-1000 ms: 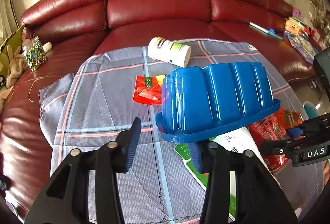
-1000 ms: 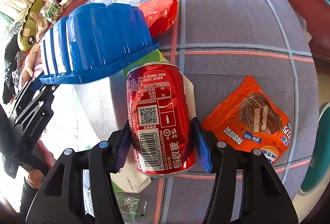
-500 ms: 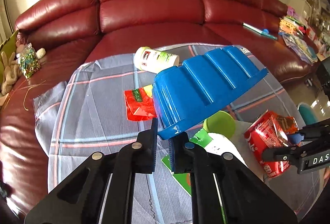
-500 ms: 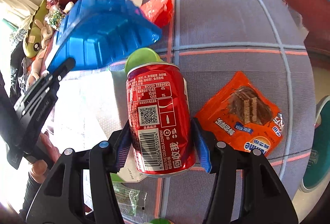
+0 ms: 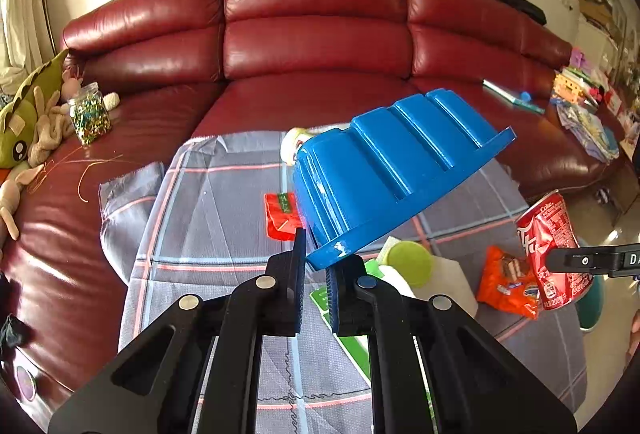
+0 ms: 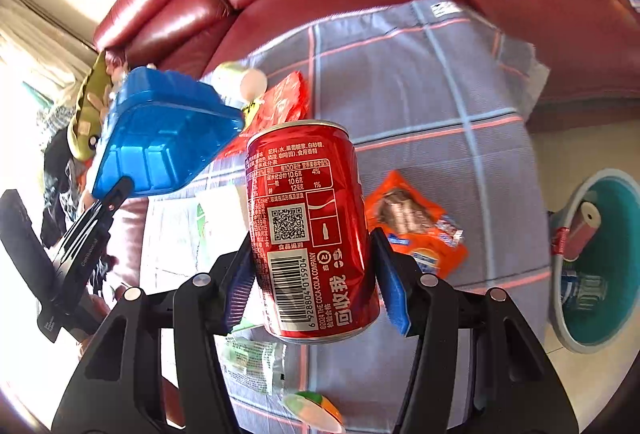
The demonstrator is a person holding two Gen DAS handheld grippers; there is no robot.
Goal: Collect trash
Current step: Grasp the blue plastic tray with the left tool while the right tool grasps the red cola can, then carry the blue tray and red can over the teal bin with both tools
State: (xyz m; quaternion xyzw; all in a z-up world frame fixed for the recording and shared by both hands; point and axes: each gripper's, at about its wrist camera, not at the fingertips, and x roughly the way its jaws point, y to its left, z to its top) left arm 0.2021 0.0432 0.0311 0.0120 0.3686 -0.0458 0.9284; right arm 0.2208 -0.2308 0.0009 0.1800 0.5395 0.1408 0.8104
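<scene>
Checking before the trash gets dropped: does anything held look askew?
Yes. The blue tray hangs upside down and tilted, pinched only at its rim corner by the left gripper. The red can sits upright in the right gripper.

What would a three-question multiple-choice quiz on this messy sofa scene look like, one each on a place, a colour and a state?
1. Where does the orange snack packet lie?
A. on the plaid cloth
B. inside the teal bin
C. on a wooden shelf

2. What colour is the plastic tub pinched by the left hand-held gripper?
A. yellow
B. blue
C. white

3. What state is the red can in?
A. lying flat on the cloth
B. dropped in the bin
C. clamped in the right hand-held gripper

Answers:
1 A, the packet rests flat on the grey checked fabric, outside the teal bin.
2 B, the ribbed tub is bright blue, and its rim sits between the nearly closed jaws.
3 C, the blue pads press both sides of the can, which is off the cloth.
</scene>
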